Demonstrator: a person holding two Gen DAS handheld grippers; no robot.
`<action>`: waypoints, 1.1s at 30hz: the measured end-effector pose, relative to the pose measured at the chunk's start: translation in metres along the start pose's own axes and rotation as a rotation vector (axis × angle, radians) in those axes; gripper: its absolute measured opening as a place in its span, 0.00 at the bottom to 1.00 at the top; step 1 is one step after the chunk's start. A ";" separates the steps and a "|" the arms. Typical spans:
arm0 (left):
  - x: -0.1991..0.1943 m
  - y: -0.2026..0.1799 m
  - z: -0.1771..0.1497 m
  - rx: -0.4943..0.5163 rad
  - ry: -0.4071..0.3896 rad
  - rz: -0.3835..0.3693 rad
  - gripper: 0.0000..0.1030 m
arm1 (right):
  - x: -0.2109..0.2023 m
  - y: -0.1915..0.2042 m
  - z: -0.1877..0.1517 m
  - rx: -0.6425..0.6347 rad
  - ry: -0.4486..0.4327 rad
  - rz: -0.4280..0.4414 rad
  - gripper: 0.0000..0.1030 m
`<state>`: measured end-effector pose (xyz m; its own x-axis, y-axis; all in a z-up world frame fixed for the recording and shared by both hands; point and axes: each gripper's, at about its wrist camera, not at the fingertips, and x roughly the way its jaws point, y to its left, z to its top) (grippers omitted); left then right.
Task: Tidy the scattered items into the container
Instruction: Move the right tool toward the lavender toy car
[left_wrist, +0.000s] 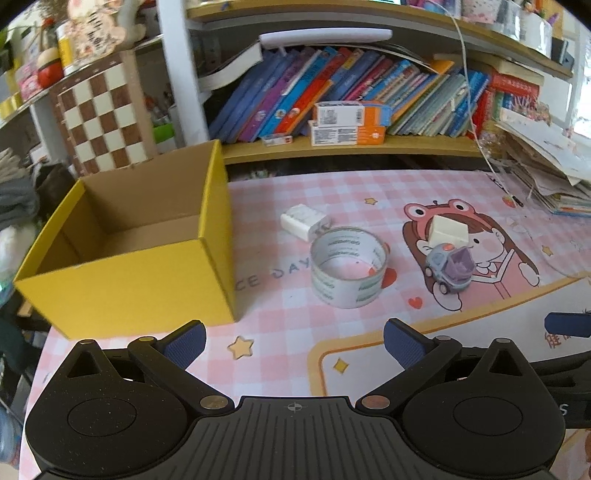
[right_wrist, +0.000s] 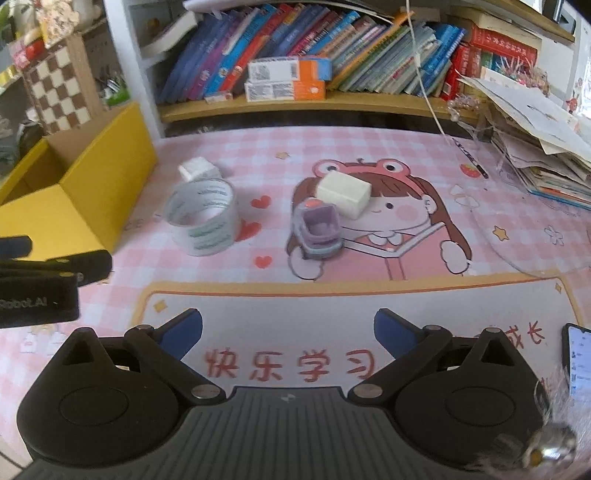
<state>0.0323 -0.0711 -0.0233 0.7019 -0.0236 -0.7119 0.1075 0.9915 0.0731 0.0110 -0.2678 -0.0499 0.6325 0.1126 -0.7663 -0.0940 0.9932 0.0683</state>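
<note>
The pink checked mat (left_wrist: 332, 192) spread ahead of both my grippers, and every loose thing lay on it. Biggest was the yellow cardboard box (left_wrist: 129, 291), open-topped and bare inside as far as I could see, sitting ahead and to the left of my left gripper (left_wrist: 294, 341), its near corner just beyond my left finger. From my right gripper (right_wrist: 288, 330) it lay far off to the left.

Next in size, the roll of clear tape (left_wrist: 349, 266) lay flat on one rim, its hole facing up, so it had no long axis to line up with. It sat ahead and slightly right of my left gripper, and ahead-left of my right one. I judged my left hand the nearer, and it also had the shorter carry to the box.

The toy truck (right_wrist: 319, 230) stood almost straight ahead of my right gripper, its open purple bed facing me and its length running away from me. The pale rectangular block (right_wrist: 345, 194) lay just behind it, apparently touching, its long axis slanting from far-left to near-right. The small white block (left_wrist: 304, 221) lay just behind the tape.

Both grippers were spread wide and held nothing.
</note>
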 end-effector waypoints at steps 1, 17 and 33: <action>0.003 -0.002 0.001 0.006 0.000 -0.002 1.00 | 0.003 -0.002 0.001 0.001 0.005 -0.004 0.99; 0.028 -0.017 0.021 0.060 0.003 -0.047 1.00 | 0.033 -0.020 0.022 -0.009 -0.009 0.033 0.69; 0.045 -0.018 0.023 0.092 0.003 -0.010 1.00 | 0.070 -0.032 0.048 -0.019 -0.018 0.015 0.65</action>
<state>0.0777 -0.0926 -0.0405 0.6985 -0.0335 -0.7148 0.1789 0.9754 0.1291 0.0954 -0.2908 -0.0746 0.6450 0.1282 -0.7534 -0.1184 0.9907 0.0672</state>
